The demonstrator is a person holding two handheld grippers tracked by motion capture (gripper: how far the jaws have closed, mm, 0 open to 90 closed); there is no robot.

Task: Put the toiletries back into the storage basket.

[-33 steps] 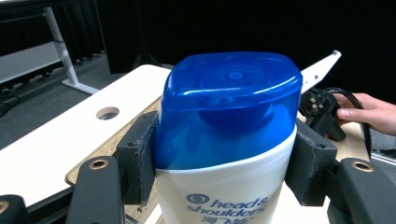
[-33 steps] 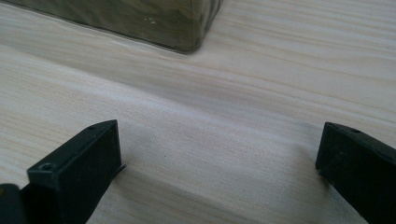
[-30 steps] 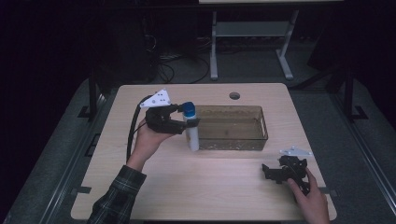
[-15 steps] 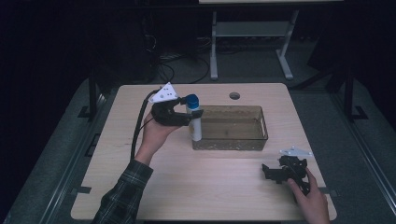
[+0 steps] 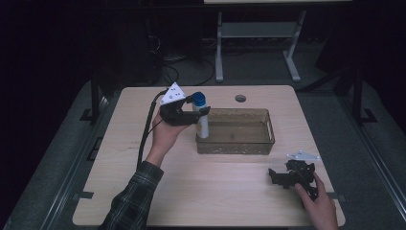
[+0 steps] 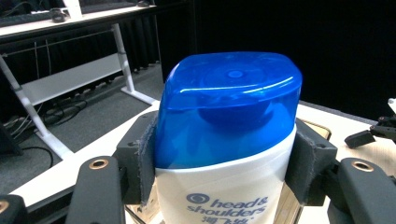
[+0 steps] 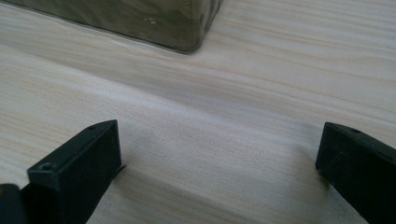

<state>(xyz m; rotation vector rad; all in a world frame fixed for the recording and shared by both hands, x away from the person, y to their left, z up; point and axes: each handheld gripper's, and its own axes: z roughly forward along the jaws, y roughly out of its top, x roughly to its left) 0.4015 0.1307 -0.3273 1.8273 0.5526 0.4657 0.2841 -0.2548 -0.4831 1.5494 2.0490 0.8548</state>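
Observation:
A white shampoo bottle (image 5: pixel 202 122) with a blue cap (image 6: pixel 229 105) stands upright at the left end of a clear plastic bin (image 5: pixel 261 139), its lower part seen through the bin's wall. My left gripper (image 5: pixel 194 114) is shut on the bottle just under the cap, and both pads (image 6: pixel 145 158) press on its sides. My right gripper (image 5: pixel 275 177) lies low on the table near the front right corner. It is open, with bare wood between its jaws (image 7: pixel 215 154).
The wooden table (image 5: pixel 210 191) has a round cable hole (image 5: pixel 240 98) behind the bin. A corner of the bin (image 7: pixel 187 28) shows ahead of the right gripper. Past the far edge are a white frame (image 5: pixel 253 33) and cables on dark floor.
My left hand has carried the bottle to the right, from beside the bin's left wall into its left end. The right gripper has stayed in place.

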